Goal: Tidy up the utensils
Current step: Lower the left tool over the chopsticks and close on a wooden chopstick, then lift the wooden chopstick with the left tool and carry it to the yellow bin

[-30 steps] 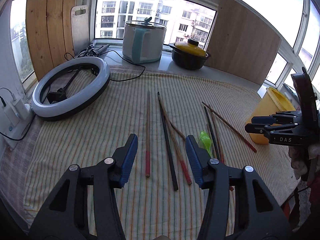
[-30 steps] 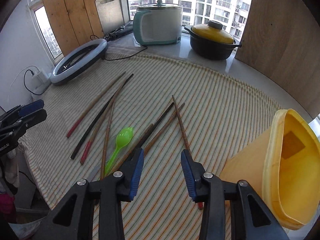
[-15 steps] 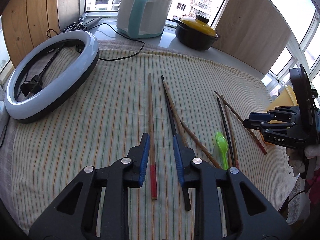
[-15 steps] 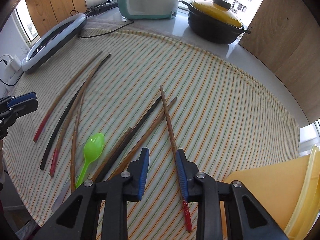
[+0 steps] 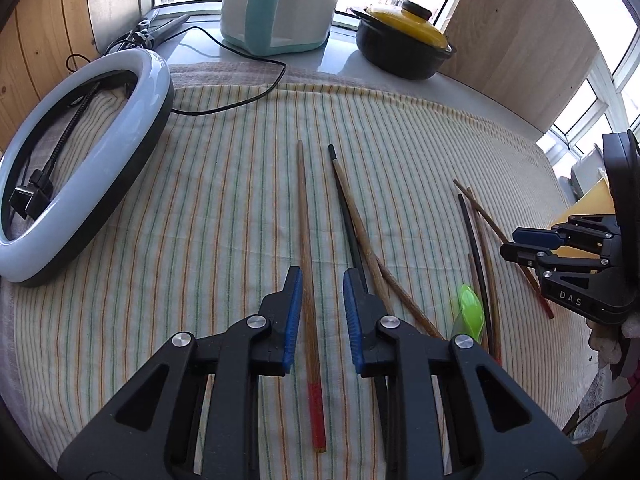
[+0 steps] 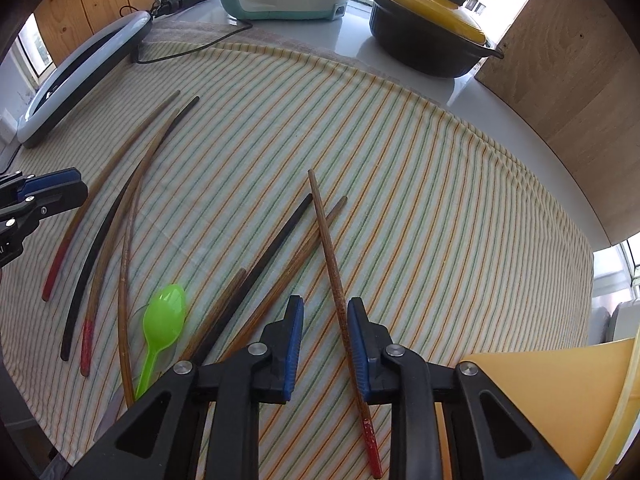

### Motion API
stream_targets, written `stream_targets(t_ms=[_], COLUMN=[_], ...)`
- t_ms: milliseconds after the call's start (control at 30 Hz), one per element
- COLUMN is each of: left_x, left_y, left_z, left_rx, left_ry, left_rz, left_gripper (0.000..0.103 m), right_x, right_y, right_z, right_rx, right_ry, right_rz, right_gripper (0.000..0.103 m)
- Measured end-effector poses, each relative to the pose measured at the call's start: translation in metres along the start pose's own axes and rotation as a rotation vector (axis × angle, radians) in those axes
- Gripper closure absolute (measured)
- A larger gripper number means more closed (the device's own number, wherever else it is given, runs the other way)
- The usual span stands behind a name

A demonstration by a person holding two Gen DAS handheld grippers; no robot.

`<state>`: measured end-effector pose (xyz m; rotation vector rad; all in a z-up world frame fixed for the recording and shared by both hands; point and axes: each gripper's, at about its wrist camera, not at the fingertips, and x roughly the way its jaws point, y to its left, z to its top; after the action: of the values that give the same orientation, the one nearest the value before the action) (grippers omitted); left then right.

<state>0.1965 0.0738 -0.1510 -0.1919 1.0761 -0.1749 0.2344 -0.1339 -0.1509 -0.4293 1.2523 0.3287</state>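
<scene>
Tongs in both our hands, left [image 5: 319,312] and right [image 6: 325,334], gape partly open and empty, each straddling a red-tipped chopstick [image 5: 307,240] [image 6: 334,272] flat on the table [image 6: 440,208], ready to pinch it for the cup [image 6: 560,392].

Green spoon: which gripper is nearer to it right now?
Right, narrowly. The green spoon lies just left of the right gripper, past a few chopsticks. The left gripper straddles a red-tipped chopstick further left, other chopsticks between it and the spoon.
</scene>
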Motion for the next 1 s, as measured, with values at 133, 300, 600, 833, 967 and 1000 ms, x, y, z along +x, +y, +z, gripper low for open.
stream_targets(t_ms=[133, 300, 600, 833, 967, 1000], left_x=[0.006, 0.011, 0.028, 0.030, 0.025, 0.024], left_y=[0.003, 0.004, 0.000, 0.012, 0.018, 0.019], left_z=[0.005, 0.010, 0.017, 0.020, 0.017, 0.016], left_rx=[-0.008, 0.002, 0.034, -0.015, -0.041, -0.046], left_ry=[0.023, 0.036, 0.079, 0.062, 0.049, 0.045], left_rz=[-0.007, 0.004, 0.031, 0.004, -0.005, -0.008], left_gripper=[0.083, 0.083, 0.083, 0.098, 0.099, 0.099], right_x=[0.005, 0.011, 0.018, 0.017, 0.011, 0.009], right_y=[-0.004, -0.009, -0.020, -0.021, -0.024, -0.024], right_z=[0.004, 0.005, 0.010, 0.010, 0.008, 0.008], right_rx=[0.019, 0.034, 0.086, 0.127, 0.165, 0.168], right_ry=[0.006, 0.025, 0.031, 0.024, 0.002, -0.005], right_rz=[-0.017, -0.020, 0.035, 0.096, 0.137, 0.144], right_gripper=[0.082, 0.082, 0.085, 0.098, 0.099, 0.099])
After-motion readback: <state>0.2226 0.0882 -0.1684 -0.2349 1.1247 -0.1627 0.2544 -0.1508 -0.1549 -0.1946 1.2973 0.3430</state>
